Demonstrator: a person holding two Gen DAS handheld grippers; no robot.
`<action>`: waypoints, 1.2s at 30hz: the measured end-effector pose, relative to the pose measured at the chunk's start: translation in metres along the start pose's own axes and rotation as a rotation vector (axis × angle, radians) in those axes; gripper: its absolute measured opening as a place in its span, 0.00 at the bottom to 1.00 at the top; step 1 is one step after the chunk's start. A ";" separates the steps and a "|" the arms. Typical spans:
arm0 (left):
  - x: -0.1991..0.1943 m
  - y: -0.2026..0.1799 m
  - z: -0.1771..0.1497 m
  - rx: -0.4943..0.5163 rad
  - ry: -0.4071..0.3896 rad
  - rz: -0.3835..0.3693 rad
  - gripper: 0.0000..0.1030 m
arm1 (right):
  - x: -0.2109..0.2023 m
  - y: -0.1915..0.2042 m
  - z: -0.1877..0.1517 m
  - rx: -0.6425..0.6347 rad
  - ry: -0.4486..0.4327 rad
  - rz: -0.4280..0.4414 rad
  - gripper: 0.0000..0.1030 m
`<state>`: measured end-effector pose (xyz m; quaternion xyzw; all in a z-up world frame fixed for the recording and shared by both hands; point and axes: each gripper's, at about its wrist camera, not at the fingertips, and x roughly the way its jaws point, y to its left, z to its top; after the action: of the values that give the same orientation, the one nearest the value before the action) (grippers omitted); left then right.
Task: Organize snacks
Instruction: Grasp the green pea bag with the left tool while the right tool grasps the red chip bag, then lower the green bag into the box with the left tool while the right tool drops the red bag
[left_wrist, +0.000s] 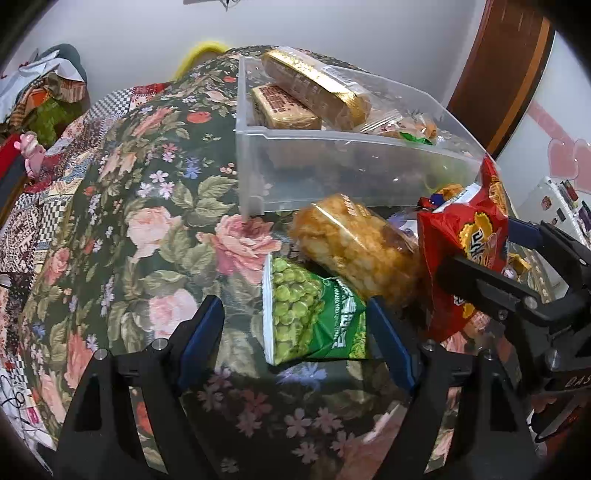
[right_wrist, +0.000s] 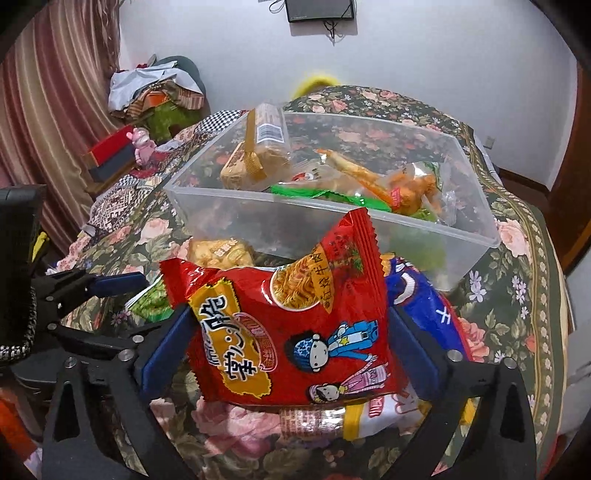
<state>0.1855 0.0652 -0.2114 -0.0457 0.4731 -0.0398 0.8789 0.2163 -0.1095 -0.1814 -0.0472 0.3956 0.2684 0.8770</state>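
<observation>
Blue-padded fingers of the left gripper (left_wrist: 295, 332) stand spread above the floral cloth (left_wrist: 147, 229), the green pea bag (left_wrist: 314, 317) lying between them, against the right pad and clear of the left one, not clamped. Just beyond the pea bag, a clear pack of golden puffs (left_wrist: 354, 240) leans toward the clear bin (left_wrist: 332, 170), which sits farther back on the cloth and holds two gold-wrapped cake packs (left_wrist: 314, 85) along with smaller wrapped snacks at its right end. To the right, the red noodle pack (left_wrist: 469, 236) hangs in the right gripper (right_wrist: 291, 347), whose black arm crosses the lower right corner of the left wrist view. Seen from the right wrist, that gripper's two blue pads press in on either side of the red pack, which is pinched and held up off the cloth, in front of the bin's near wall. A blue packet (right_wrist: 428, 306) lies on the cloth behind the red pack's right side, and a white and yellow packet (right_wrist: 354, 417) lies beneath it. Inside the bin, green and orange wrappers (right_wrist: 354, 188) are heaped beside the cake packs. At the far left, folded fabrics and a small pink toy (right_wrist: 142, 146) sit near a striped curtain (right_wrist: 55, 92).
</observation>
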 end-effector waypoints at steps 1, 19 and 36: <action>0.000 -0.001 0.000 0.000 -0.003 -0.005 0.72 | -0.001 -0.001 0.000 0.001 -0.005 0.001 0.90; -0.031 -0.007 -0.015 0.011 -0.035 -0.018 0.27 | -0.010 -0.012 -0.003 0.061 -0.022 0.076 0.52; -0.081 -0.024 -0.007 0.031 -0.146 -0.034 0.24 | -0.032 -0.026 -0.006 0.107 -0.058 0.081 0.30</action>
<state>0.1346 0.0502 -0.1451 -0.0428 0.4064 -0.0586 0.9108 0.2082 -0.1474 -0.1658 0.0235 0.3854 0.2834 0.8778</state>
